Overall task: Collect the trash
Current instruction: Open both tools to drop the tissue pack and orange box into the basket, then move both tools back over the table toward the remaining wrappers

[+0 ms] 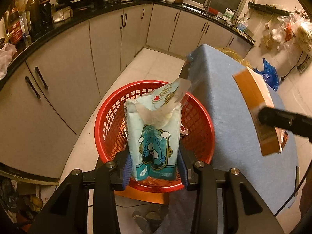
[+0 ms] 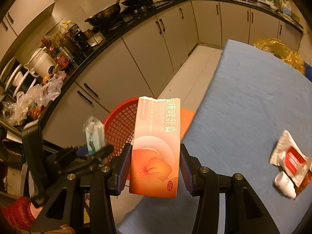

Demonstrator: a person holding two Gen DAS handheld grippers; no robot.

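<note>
Left wrist view: my left gripper (image 1: pixel 155 172) has its jaws closed on one light-blue tissue pack (image 1: pixel 155 136), the blue pads pressing its two sides near the bottom. The pack stands upright with its torn top flap hanging open, and it hangs over the one red mesh basket (image 1: pixel 109 120) on the tiled floor (image 1: pixel 156 62). Just right of the basket is the blue-covered desk (image 1: pixel 224 101). Above the desk, my right gripper appears as a dark blurred shape holding one orange box (image 1: pixel 251 105).

Right wrist view: my right gripper (image 2: pixel 155 170) has its jaws about half open and clamped on the sides of that orange medicine box (image 2: pixel 156 146), which stands upright with its top edge torn. The box is over the desk's near left edge (image 2: pixel 243 107), with the red basket (image 2: pixel 120 124) behind and to its left. On the desk, at the right, lie one white crumpled wrapper with a red label (image 2: pixel 290 156) and one small white bottle (image 2: pixel 283 183), touching each other. One yellow plastic bag (image 2: pixel 278 50) sits at the far end. Beyond runs a black kitchen counter (image 2: pixel 117 37) with two woks and several bottles.
</note>
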